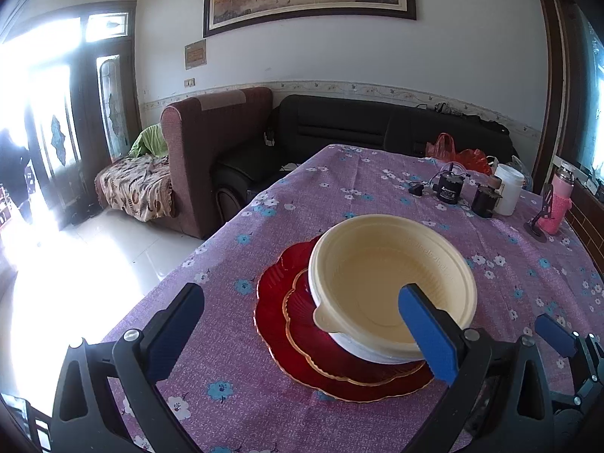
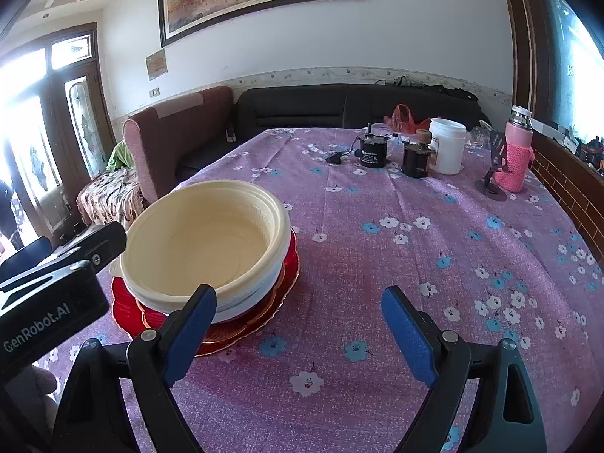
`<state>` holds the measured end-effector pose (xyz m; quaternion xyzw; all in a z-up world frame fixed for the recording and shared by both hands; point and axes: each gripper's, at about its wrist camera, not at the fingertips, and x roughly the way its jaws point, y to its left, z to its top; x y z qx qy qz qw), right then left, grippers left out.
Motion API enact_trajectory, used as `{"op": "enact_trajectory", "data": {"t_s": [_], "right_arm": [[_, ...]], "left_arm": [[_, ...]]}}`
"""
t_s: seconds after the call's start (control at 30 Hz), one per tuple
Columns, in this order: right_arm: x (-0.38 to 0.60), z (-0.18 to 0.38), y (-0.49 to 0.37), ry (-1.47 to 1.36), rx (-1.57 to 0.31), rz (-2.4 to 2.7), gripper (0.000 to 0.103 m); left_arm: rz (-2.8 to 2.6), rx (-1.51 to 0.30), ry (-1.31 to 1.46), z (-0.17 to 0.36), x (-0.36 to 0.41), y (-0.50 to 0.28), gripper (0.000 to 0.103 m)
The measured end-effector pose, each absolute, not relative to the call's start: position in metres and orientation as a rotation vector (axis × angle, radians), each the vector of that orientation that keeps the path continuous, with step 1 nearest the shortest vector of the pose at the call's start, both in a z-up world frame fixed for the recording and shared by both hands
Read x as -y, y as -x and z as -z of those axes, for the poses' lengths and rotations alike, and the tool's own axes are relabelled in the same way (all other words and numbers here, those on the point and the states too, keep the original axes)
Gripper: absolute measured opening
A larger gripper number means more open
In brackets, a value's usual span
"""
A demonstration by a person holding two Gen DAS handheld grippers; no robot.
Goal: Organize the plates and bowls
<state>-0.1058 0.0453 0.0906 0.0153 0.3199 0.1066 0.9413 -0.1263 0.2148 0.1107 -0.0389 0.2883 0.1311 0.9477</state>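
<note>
On the floral-clothed surface (image 2: 377,264), two red plates (image 1: 279,302) carry my stacked cream bowls (image 1: 392,287). My left tongs (image 1: 305,336) gape empty around the stack, nearer; my right tongs (image 2: 298,336), open and empty, have it to their left.

Two low, close wrist views across the table (image 1: 264,396), both sharing stacked bowls (image 1: 392,283) and sofa (image 2: 339,109)
</note>
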Motion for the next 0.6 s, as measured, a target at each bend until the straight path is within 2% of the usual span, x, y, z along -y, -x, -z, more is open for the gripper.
{"op": "enact_trajectory", "data": {"t_s": [0.4,0.6], "right_arm": [[-0.021,-0.094,0.073,-0.139,-0.680,-0.089,0.092],[-0.025,-0.081,0.041,-0.124,-0.775,-0.067,0.092]], "left_arm": [[-0.325,-0.619,0.210,-0.096,-0.273,0.133,0.103],[-0.315,-0.610,0.209,-0.097,-0.274,0.132,0.103]]}}
